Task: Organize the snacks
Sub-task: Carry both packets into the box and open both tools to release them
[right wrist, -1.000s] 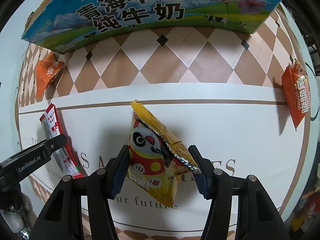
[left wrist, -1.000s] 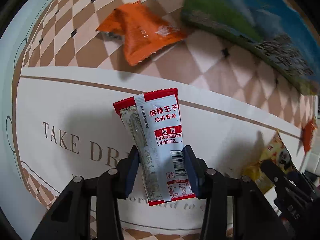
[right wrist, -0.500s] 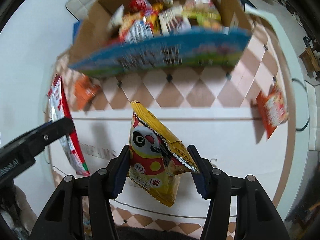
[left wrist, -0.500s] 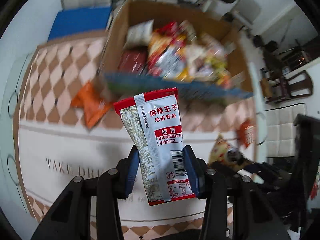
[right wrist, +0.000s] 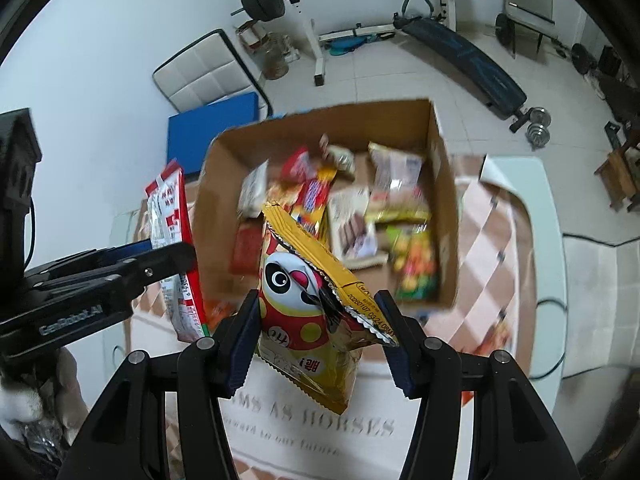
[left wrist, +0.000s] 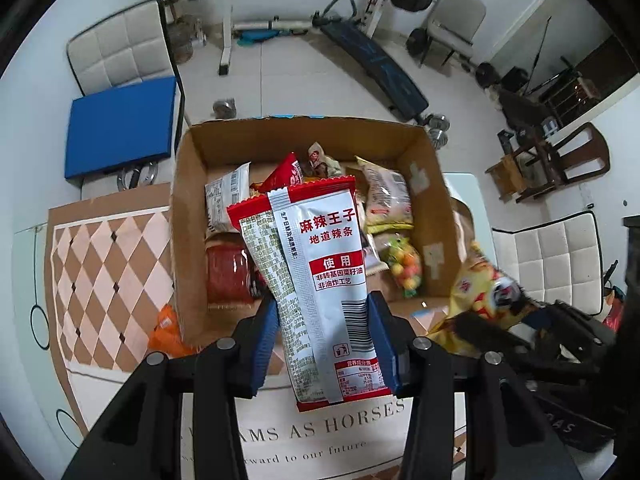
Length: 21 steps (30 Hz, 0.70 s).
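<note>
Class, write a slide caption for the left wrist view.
Left tongs hold a red-and-white snack packet above the open cardboard box of snacks.

The right gripper [right wrist: 320,334] clamps a yellow panda-printed snack bag [right wrist: 310,312] at lower centre. Behind it, the open brown cardboard box [right wrist: 442,184] holds many snack packets.

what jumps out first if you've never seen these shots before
Two snack packets held up close to the cameras: the left tool is shut on a red and silver spicy strip packet, and the right tool is shut on a yellow panda snack bag. Beyond both sits an open cardboard box full of mixed snacks, on a checkered table mat.
</note>
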Available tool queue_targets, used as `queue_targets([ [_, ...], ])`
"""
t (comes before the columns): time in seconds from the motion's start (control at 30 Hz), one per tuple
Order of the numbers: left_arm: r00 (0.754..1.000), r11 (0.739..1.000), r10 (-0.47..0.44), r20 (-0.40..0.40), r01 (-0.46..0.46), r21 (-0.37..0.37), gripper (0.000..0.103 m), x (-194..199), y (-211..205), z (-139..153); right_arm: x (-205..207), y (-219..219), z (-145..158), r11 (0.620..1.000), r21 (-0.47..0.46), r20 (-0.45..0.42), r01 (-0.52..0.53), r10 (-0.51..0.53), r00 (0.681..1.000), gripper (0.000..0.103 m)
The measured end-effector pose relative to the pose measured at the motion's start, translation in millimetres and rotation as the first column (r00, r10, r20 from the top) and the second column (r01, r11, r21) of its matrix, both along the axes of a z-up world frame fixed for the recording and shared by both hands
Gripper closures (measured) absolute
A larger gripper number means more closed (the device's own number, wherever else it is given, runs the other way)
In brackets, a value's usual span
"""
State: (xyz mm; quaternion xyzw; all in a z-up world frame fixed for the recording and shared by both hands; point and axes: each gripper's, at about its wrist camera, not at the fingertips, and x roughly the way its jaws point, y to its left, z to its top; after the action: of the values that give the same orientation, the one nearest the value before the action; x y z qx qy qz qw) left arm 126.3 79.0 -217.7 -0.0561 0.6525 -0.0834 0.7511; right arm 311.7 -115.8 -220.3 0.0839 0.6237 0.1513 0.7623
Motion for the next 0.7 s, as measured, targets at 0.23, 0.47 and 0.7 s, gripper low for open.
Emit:
queue_targets([
  [0.23, 0.990, 0.999, -0.026, -0.139, 0.032, 0.041, 0.062, 53.9, -0.5, -56.7, 49.4, 12.9, -36.3, 0.997, -0.078, -0.057, -0.030, 0.026, 0.998, 0.044],
  [0.47, 0.957, 0.997, -0.038, -0.289, 0.057, 0.060, 0.061, 72.2, -10.9, -113.7, 75.7, 22.4, -95.7, 0.988, -0.142, -0.162, -0.061, 0.038, 0.986, 0.044],
  [0.7, 0.933, 0.998, -0.021, -0.360, 0.039, 0.042, 0.059, 68.9, -13.2, -138.3, 78.6, 28.8, -124.4, 0.983, -0.163, -0.217, -0.090, 0.053, 0.975, 0.044],
])
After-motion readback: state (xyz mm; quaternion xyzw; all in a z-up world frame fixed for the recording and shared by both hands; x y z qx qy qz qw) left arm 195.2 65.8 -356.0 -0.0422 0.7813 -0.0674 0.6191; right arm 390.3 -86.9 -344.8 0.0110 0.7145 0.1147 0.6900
